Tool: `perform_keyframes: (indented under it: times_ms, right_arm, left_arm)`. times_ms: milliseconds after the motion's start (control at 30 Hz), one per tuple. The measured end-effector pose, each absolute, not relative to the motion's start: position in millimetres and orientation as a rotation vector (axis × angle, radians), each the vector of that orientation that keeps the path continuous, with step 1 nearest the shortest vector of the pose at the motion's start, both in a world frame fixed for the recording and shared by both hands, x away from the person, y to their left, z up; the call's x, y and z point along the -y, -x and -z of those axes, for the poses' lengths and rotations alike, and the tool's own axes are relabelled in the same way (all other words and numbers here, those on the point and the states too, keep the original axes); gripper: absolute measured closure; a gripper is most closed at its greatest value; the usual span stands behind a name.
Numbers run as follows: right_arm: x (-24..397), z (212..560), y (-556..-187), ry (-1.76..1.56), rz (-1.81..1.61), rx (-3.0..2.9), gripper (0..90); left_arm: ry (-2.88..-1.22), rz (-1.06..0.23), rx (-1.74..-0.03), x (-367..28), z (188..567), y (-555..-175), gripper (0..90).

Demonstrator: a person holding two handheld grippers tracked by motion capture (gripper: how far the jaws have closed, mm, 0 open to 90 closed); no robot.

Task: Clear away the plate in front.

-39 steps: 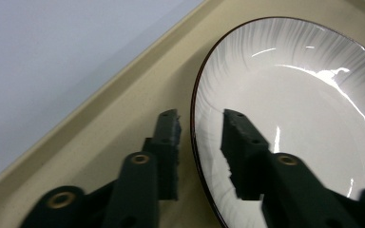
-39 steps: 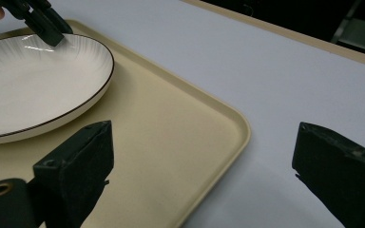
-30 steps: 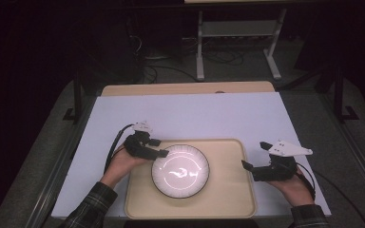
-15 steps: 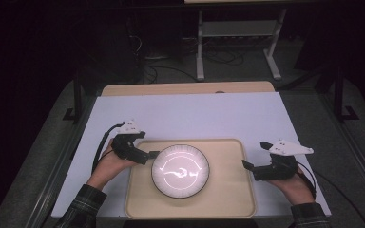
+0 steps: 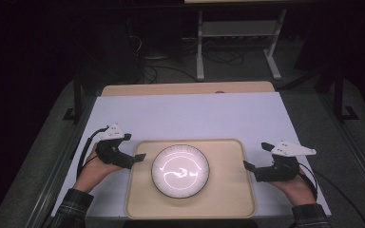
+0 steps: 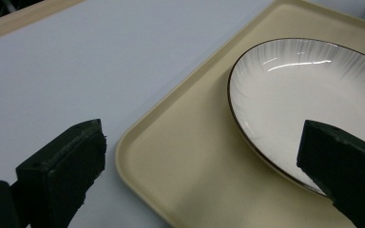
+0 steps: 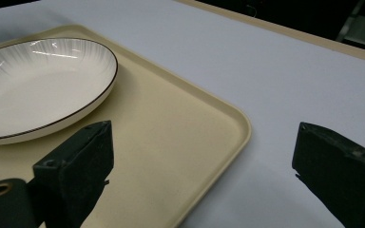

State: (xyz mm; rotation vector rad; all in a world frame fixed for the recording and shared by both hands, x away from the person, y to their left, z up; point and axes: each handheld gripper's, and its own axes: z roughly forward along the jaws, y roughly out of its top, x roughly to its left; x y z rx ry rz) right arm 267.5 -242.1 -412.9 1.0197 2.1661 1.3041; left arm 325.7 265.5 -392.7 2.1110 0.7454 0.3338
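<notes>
Currently the left gripper [image 5: 140,157] stands wide open and empty, its jaws having just been opening with nothing between them, the plate [image 5: 180,170] just beyond its fingertips on the tray [image 5: 228,199]. Right gripper [image 5: 247,166] likewise open, straddling the tray's edge, touching nothing. Recommended: withdraw level, clear of the rim

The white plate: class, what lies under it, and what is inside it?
The white plate sits on a beige tray, which rests on the table. The plate is empty. The tray surface beneath it is covered.
</notes>
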Motion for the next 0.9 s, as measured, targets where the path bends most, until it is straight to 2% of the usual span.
perform_keyframes:
  times_ms: [367,900]
  right_arm:
    - [245.0,413.3,-263.4,-1.037,-1.303,-2.158,5.6]
    - [243.4,416.5,-262.9,-1.030,-1.294,-2.175,5.3]
  left_arm:
    - [-2.047,-0.387,-0.800,-295.6,401.1,-304.0,1.8]
    - [-2.038,-0.395,-0.846,-303.8,413.1,-296.9,1.8]
